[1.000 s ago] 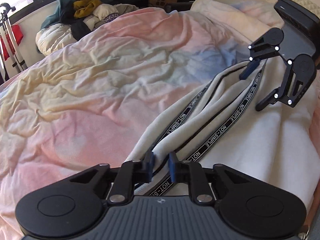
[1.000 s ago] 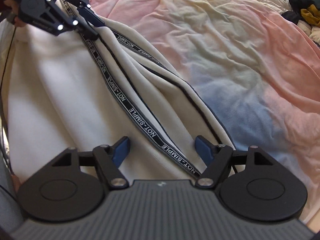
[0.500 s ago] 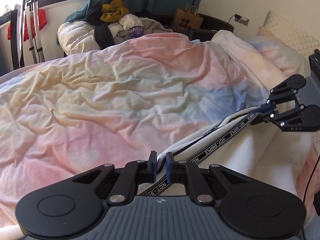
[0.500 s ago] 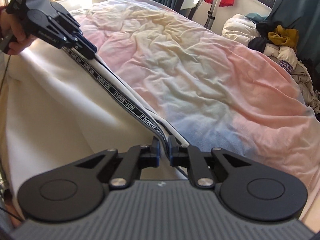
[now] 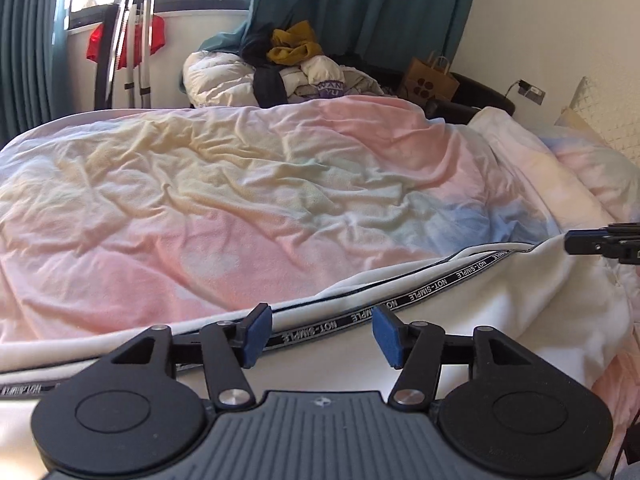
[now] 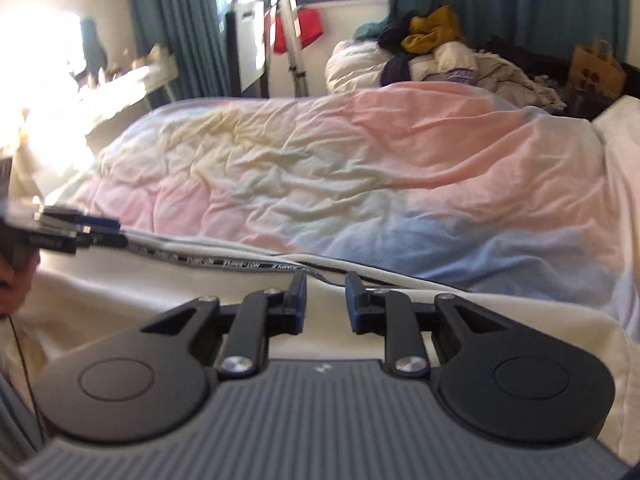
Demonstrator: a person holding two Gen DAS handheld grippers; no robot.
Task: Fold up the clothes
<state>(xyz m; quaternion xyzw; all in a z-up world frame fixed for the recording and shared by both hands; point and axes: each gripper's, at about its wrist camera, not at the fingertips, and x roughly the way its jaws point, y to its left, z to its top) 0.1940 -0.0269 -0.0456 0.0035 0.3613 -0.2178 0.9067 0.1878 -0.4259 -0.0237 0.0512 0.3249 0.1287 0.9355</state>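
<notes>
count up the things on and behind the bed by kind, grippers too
grippers: 2 (left gripper, right gripper)
white garment with lettered black tape: 1
pastel duvet: 1
clothes pile: 1
paper bag: 1
total: 6

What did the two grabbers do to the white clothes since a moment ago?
Half a second ago both were pinched on the striped edge of the white garment. Now the left gripper has let go, its jaws just opening wide above the black lettered band. The right gripper has also just been opening, with no cloth pressed between its pads. The garment lies flatter on the pastel duvet, which stayed put.
</notes>
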